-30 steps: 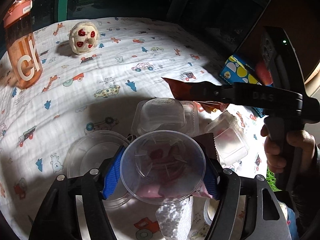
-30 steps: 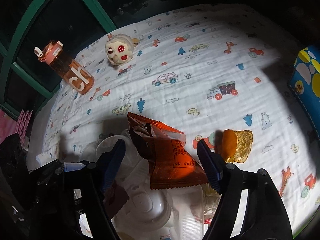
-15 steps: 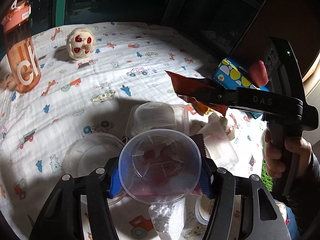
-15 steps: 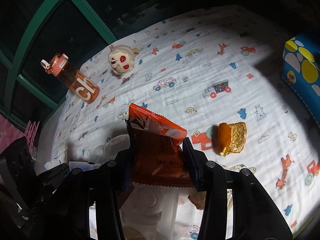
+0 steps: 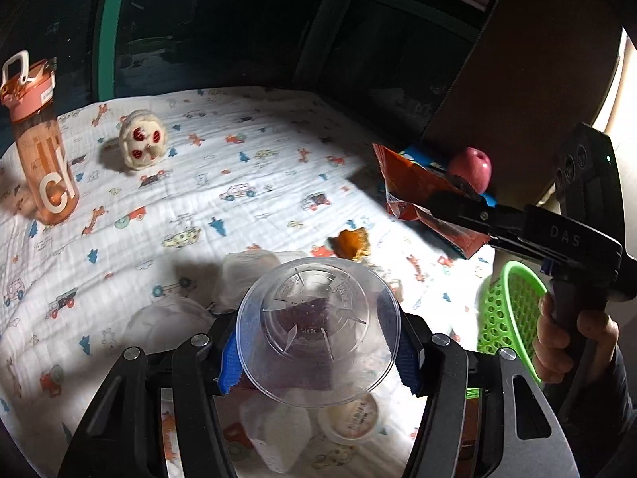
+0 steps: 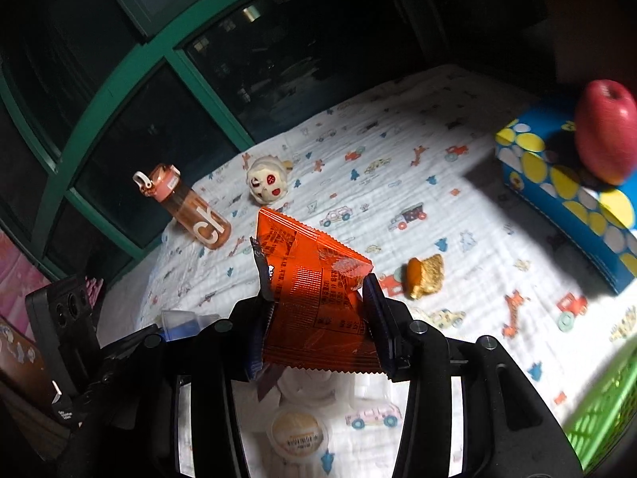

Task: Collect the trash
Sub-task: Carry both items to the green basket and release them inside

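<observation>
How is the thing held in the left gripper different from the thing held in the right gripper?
The left gripper holds a clear plastic cup; the right gripper holds an orange snack wrapper. The cup is see-through, round and rigid, while the wrapper is opaque, flat and crinkled. The cup's mouth faces the camera and dark scraps sit inside; the wrapper is torn open at the top. Both are clamped between blue-padded fingers, lifted off the patterned cloth.

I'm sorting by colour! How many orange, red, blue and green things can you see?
Orange: 3 - snack wrapper, water bottle, bread piece
Red: 1 - apple
Blue: 1 - spotted box
Green: 1 - basket
Total: 6
</observation>
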`<state>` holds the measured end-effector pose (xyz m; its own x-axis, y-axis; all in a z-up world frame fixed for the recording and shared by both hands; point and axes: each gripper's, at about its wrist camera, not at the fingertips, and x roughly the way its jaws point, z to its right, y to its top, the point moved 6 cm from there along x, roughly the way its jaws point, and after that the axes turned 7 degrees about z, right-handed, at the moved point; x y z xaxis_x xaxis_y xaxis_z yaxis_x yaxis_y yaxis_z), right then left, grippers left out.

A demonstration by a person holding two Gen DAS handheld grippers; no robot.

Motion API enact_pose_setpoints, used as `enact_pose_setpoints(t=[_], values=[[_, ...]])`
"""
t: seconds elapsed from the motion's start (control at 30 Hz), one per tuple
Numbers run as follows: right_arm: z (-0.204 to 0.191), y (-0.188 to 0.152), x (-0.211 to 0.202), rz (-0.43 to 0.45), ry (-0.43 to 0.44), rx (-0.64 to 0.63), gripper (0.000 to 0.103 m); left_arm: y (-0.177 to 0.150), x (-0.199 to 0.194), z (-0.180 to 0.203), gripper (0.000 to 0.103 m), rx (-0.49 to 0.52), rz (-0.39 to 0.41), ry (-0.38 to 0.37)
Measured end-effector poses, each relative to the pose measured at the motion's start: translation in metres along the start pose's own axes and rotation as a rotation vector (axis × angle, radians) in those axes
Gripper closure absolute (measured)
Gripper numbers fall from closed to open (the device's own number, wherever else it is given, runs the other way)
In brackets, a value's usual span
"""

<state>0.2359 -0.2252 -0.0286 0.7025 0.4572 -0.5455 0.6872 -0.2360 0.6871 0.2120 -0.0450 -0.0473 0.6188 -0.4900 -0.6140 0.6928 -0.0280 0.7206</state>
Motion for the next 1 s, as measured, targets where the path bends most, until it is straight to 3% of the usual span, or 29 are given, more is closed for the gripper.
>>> enact_pose_setpoints(t=[0.2,0.53,0.83,1.0], values=[[0.025,-0.021,-0.061,0.056,-0.061,0.028,0.059,-0.004,-0.002,0.044,0.044,0.034,-0.007,-0.066],[0.090,-0.071,-0.161,0.142,-0.283,0.052,0.059,-0.022,0.011,0.131,0.044,0.120,-0.046,-0.180],[0.149,-0.112,-0.216,0.150,-0.465,0.123,0.057,-0.037,0.033,0.216,0.044,0.204,-0.105,-0.282],[0.176,-0.128,-0.236,0.148,-0.508,0.175,0.057,-0.049,0.048,0.255,0.044,0.242,-0.141,-0.324]])
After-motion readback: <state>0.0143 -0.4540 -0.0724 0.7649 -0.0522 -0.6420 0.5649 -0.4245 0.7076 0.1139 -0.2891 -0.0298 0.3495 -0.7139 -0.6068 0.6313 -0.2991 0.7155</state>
